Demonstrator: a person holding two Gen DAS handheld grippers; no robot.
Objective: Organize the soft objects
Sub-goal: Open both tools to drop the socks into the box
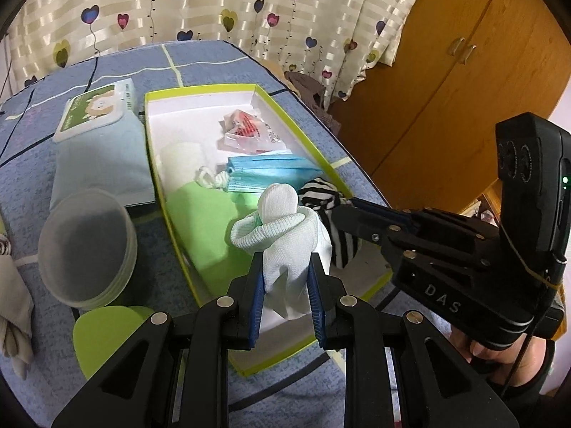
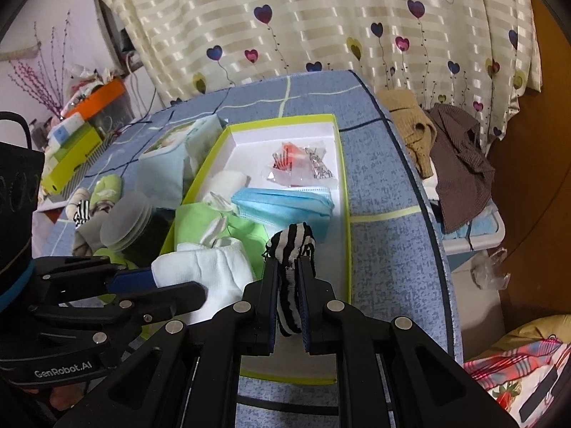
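My left gripper (image 1: 285,267) is shut on a rolled white sock (image 1: 285,235), held over the near end of a yellow-edged box (image 1: 200,90). My right gripper (image 2: 288,267) is shut on a black-and-white striped sock (image 2: 291,246), held beside the white sock (image 2: 210,267) over the same box (image 2: 344,192). In the box lie a blue face mask (image 1: 267,173), a green cloth (image 1: 203,224), a white cloth roll (image 1: 182,160) and a clear packet with red print (image 1: 246,130). The right gripper (image 1: 351,215) shows in the left view, the left gripper (image 2: 157,285) in the right view.
A stack of translucent cups (image 1: 85,246), a wet-wipe pack (image 1: 96,110) and a pale blue cloth (image 1: 103,167) lie left of the box on the blue table (image 1: 214,57). More socks (image 2: 89,207) lie at the left. A wooden wardrobe (image 1: 464,82) and clothes (image 2: 456,157) stand right.
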